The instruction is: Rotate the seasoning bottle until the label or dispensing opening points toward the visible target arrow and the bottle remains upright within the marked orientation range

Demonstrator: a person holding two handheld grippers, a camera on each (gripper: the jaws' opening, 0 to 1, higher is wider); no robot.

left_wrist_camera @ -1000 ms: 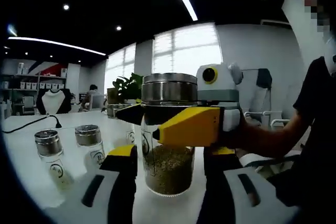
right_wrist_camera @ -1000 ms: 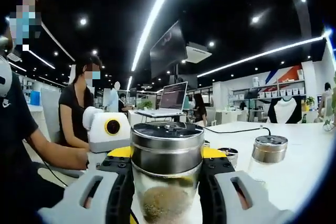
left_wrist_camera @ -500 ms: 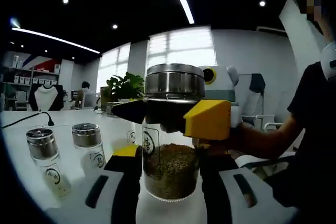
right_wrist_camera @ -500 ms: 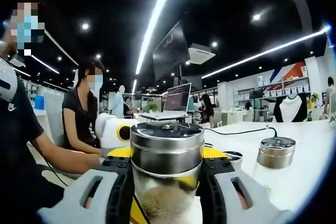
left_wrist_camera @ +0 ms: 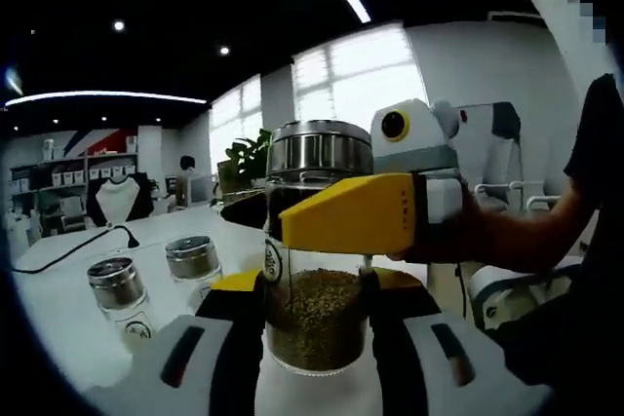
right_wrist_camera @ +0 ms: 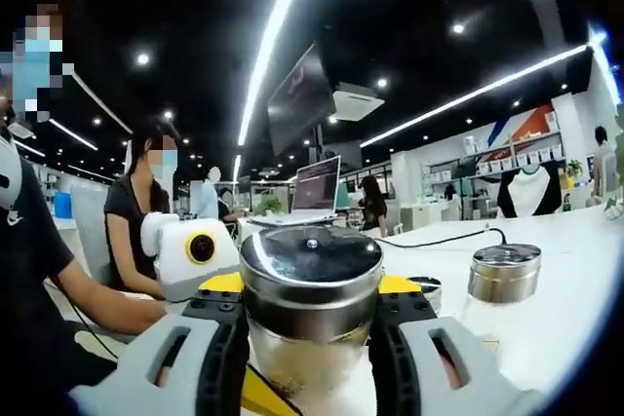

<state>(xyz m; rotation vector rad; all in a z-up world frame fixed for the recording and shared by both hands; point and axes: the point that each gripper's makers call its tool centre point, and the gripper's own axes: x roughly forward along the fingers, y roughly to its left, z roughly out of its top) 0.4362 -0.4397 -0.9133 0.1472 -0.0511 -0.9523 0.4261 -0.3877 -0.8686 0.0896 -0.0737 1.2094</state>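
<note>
- Left gripper view, from the left: I see two small shakers (left_wrist_camera: 125, 291) with metal caps on the white table (left_wrist_camera: 68, 270), and a black cable (left_wrist_camera: 83, 245) behind them.
- In the middle, the seasoning bottle (left_wrist_camera: 317, 260) stands upright on the table, its glass body part-filled with brownish grains, steel cap on top.
- My left gripper (left_wrist_camera: 314, 323) has its jaws narrowed onto the lower glass, pressing both sides.
- From the right, my right gripper (left_wrist_camera: 336, 216) reaches across at the bottle's neck, yellow jaw in front; a hand (left_wrist_camera: 468, 236) holds it.
- Right gripper view: a seated person (right_wrist_camera: 136, 216) is at left, and the left gripper's white housing sits behind the bottle.
- The bottle's cap (right_wrist_camera: 310, 280) sits between my right gripper's (right_wrist_camera: 310, 338) jaws, which are closed onto it.
- Further right, a laptop (right_wrist_camera: 314, 192) sits behind, and one shaker (right_wrist_camera: 499, 284) stands on the table.
</note>
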